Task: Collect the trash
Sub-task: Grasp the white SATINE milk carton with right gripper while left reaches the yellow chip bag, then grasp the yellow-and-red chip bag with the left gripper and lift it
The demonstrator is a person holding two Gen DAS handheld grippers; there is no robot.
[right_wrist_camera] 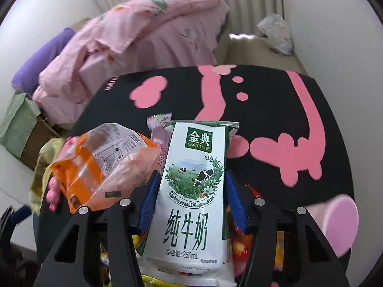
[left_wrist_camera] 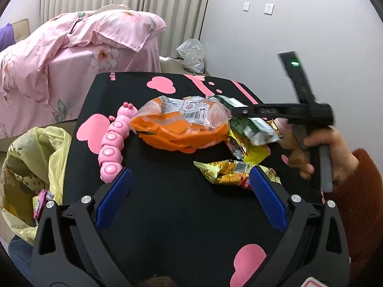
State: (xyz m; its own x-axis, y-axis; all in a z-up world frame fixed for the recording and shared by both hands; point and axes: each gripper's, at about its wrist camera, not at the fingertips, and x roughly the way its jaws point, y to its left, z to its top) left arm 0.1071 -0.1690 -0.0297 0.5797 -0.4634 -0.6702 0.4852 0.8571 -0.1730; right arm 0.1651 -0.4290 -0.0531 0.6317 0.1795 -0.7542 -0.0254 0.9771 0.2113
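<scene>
Yellow trash bag (left_wrist_camera: pixel 36 167) hangs off the tabletop's (left_wrist_camera: pixel 167 203) left edge, mouth open, a few wrappers already inside. Pink caterpillar toy (left_wrist_camera: pixel 112 148) lies along the left edge, touching the orange snack bag (left_wrist_camera: pixel 179 129) mid-tabletop. It isn't trash, so a sweep could drag it in.

Left tool (left_wrist_camera: pixel 189 186): pads apart, nothing between them, hovering over the near-centre of the tabletop. Its right pad sits just beside the gold wrapper (left_wrist_camera: pixel 227 169), not touching as far as I can tell.

Right tool (right_wrist_camera: pixel 189 205): blue pads against both sides of the milk carton (right_wrist_camera: pixel 194 191), clamped on it, carton long axis running along the fingers, at the right side of the trash pile. Loose wrappers (right_wrist_camera: pixel 241 241) lie under it.

Risks, my read:
- Carton is smooth and the pads hold it only around the middle, so it could slip or pivot on the way across.
- Path to the bag crosses the orange bag and the toy; a low carry would knock them off the left edge.
- Bag mouth is floppy, so a drop could miss onto the floor.
</scene>
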